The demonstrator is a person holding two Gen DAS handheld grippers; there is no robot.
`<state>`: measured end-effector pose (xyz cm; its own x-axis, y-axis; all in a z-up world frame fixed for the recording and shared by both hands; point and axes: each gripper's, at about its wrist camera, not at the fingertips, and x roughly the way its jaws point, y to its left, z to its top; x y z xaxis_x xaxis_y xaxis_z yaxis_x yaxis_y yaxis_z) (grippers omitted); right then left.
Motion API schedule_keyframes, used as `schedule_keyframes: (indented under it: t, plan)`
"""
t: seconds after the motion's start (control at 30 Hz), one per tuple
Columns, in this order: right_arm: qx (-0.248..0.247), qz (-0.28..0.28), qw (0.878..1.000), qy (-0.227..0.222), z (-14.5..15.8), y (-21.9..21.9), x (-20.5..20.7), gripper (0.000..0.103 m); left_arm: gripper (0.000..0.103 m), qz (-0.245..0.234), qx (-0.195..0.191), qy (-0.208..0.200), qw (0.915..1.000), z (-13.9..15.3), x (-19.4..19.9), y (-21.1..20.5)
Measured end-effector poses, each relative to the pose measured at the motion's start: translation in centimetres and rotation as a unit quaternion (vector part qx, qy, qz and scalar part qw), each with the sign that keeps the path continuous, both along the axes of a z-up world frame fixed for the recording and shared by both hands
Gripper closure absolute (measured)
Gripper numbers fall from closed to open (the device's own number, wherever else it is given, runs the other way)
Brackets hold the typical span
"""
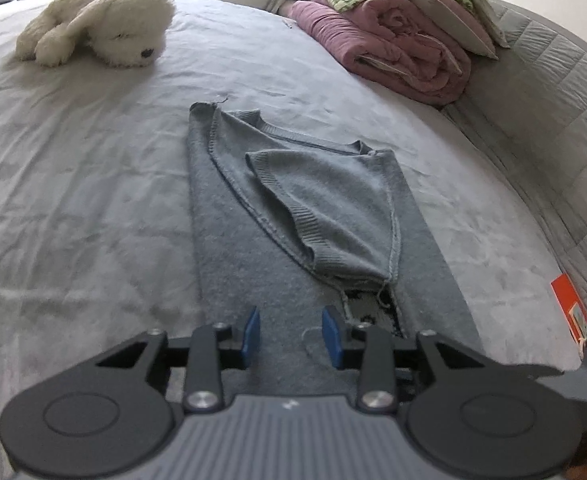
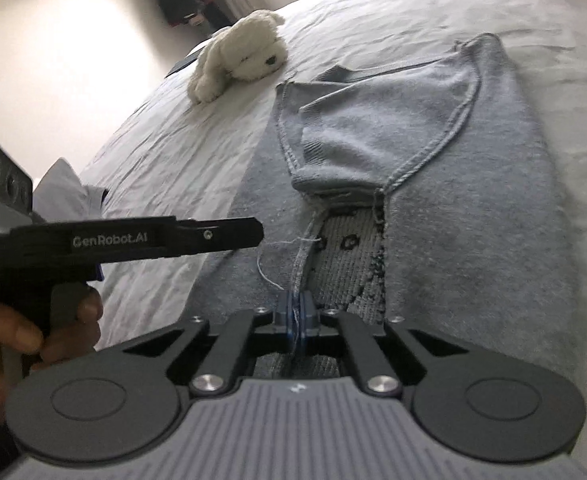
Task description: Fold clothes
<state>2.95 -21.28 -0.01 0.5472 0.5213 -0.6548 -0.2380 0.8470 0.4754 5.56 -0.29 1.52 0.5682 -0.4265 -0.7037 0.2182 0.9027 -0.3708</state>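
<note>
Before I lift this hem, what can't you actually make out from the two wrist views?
- Near hem of the grey sweater: hidden below both tool bodies.
- Right tool: pads shut; whether they pinch fabric is unclear.
- Patterned inner layer: mostly covered by folded panels.
- Dark items by the wall, right wrist view: blurred.

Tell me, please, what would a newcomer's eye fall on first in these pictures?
First, the grey sweater lying inside out in the middle of the bed, sleeves folded over its body. Next, the white plush dog at the far left and the pile of pink and green bedding at the far right. The right gripper is shut on the sweater's near edge.
</note>
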Motion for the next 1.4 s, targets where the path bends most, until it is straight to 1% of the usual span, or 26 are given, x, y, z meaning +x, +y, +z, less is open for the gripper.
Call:
schedule_keyframes:
  t: [0.1, 0.2, 0.23, 0.3, 0.37, 0.47, 0.53, 0.57, 0.67, 0.77, 0.9, 0.93, 1.0, 1.1, 1.27, 1.4]
  plan:
    - [-0.009, -0.005, 1.0, -0.008, 0.5, -0.1, -0.4, 0.1, 0.066, -0.006, 0.011, -0.001, 0.9999, -0.2, -0.1, -0.2]
    - [-0.027, -0.005, 1.0, -0.006, 0.1, 0.2, -0.3, 0.1, 0.066, -0.005, 0.021, 0.003, 0.9998, -0.7, 0.0, -0.3]
    - [-0.036, -0.003, 0.999, -0.003, -0.1, 0.4, -0.2, 0.099, 0.066, -0.006, 0.029, 0.001, 0.9996, -0.7, 0.1, -0.4]
    - [-0.041, 0.004, 0.999, -0.003, -0.5, 0.6, -0.1, 0.098, 0.066, -0.013, 0.057, -0.011, 0.9982, -0.7, -0.1, -0.8]
    - [-0.032, 0.007, 0.999, -0.003, -0.5, 0.5, -0.2, 0.089, 0.066, -0.019, 0.075, -0.02, 0.9968, -0.7, -0.2, -1.1]
    - [0.0, 0.011, 1.0, 0.011, -0.2, 0.0, -0.3, 0.088, 0.066, -0.017, 0.067, -0.016, 0.9975, -0.5, -0.3, -0.6]
    - [-0.014, 0.017, 1.0, 0.016, -0.6, 0.4, -0.4, 0.09, 0.066, -0.016, 0.065, -0.015, 0.9976, -0.5, -0.4, -0.3]
    - [-0.022, 0.02, 0.999, 0.012, -0.6, 0.6, -0.5, 0.09, 0.066, -0.015, 0.065, -0.014, 0.9976, -0.5, -0.5, -0.2]
    - [-0.043, 0.023, 0.999, -0.001, -0.2, 1.2, -0.9, 0.096, 0.066, -0.009, 0.064, -0.015, 0.9978, -0.2, -0.8, 0.0]
    - [-0.059, 0.019, 0.998, -0.007, 0.1, 1.2, -1.1, 0.096, 0.066, -0.004, 0.063, -0.02, 0.9978, 0.1, -1.4, 0.6]
    - [-0.072, 0.023, 0.997, -0.013, 0.0, 1.4, -1.4, 0.096, 0.066, 0.005, 0.065, -0.01, 0.9978, -0.2, -2.0, 1.4]
    - [-0.068, 0.022, 0.997, -0.013, 0.1, 1.3, -1.5, 0.095, 0.066, 0.007, 0.065, -0.01, 0.9978, -0.2, -2.2, 1.6]
    - [-0.055, 0.02, 0.998, -0.007, 0.4, 1.1, -1.7, 0.087, 0.066, 0.011, 0.064, -0.011, 0.9978, -0.2, -2.5, 2.1]
    - [-0.039, 0.028, 0.999, 0.007, 0.4, 1.1, -2.2, 0.087, 0.066, 0.013, 0.068, -0.012, 0.9975, -0.3, -3.2, 2.6]
    - [-0.068, 0.055, 0.996, 0.003, 0.1, 2.2, -3.3, 0.087, 0.066, -0.002, 0.104, -0.025, 0.9943, -0.5, -4.4, 2.0]
    - [-0.026, 0.04, 0.998, 0.04, -0.1, 1.2, -3.0, 0.086, 0.066, -0.005, 0.101, -0.032, 0.9944, 0.0, -5.2, 2.3]
